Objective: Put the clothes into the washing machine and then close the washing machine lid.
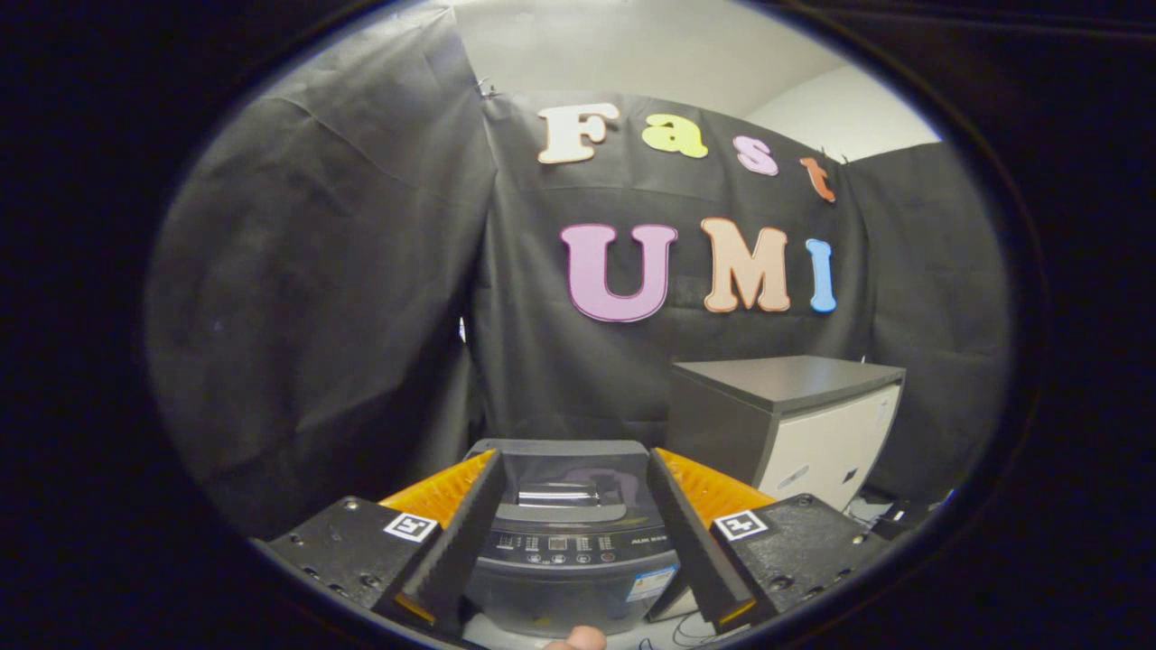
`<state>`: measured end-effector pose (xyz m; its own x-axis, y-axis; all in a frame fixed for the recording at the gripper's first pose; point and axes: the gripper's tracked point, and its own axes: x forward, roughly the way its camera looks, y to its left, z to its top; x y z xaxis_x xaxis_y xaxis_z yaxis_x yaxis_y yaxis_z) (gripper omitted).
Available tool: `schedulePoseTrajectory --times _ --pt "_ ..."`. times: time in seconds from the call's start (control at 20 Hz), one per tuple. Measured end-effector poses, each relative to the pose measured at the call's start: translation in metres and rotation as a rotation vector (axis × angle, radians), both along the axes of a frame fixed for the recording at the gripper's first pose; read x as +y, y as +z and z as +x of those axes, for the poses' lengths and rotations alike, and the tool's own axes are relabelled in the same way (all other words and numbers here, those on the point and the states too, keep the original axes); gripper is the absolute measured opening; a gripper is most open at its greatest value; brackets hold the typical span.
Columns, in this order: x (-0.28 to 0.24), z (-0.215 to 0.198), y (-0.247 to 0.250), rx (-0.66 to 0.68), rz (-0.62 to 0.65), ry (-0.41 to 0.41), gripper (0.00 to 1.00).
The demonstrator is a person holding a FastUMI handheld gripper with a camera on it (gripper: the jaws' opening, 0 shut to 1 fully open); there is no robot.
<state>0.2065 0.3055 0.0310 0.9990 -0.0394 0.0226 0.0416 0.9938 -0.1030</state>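
The small dark-grey top-loading washing machine point(571, 533) with a glossy plastic body sits directly ahead of the gripper point(572, 469), framed in the gap between its two fingers. The fingers stand wide apart with nothing held between them; each one angles inward toward the machine, their tips reaching about level with the machine's back edge and lying to either side of its top. The machine's dark tinted lid point(569, 478) lies flat and closed over the drum opening, with a pale reflective handle strip point(557, 493) across its front. Just in front of the lid, a curved control panel point(569, 546) runs across the machine's front lip, carrying a row of small buttons and displays too fine to make out. A sticker point(652, 583) is fixed low on the machine's front face, to the right side. To the right of the machine and slightly behind it stands a boxy cabinet point(795, 424) with a dark-grey flat top and a white front. Behind the machine hangs the black cloth wall point(361, 298). Below the machine's front, a fingertip point(578, 640) of a person is just visible. I can see no clothes from this angle.
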Motion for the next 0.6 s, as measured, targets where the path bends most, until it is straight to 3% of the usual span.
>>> schedulePoseTrajectory --times 0.15,0.4,0.6 --pt "0.009 -0.019 0.003 0.006 -0.053 0.034 0.96" --pt "0.013 -0.043 0.011 0.011 -0.034 0.049 0.96" --pt "-0.015 -0.062 0.009 0.037 -0.04 0.016 0.96"
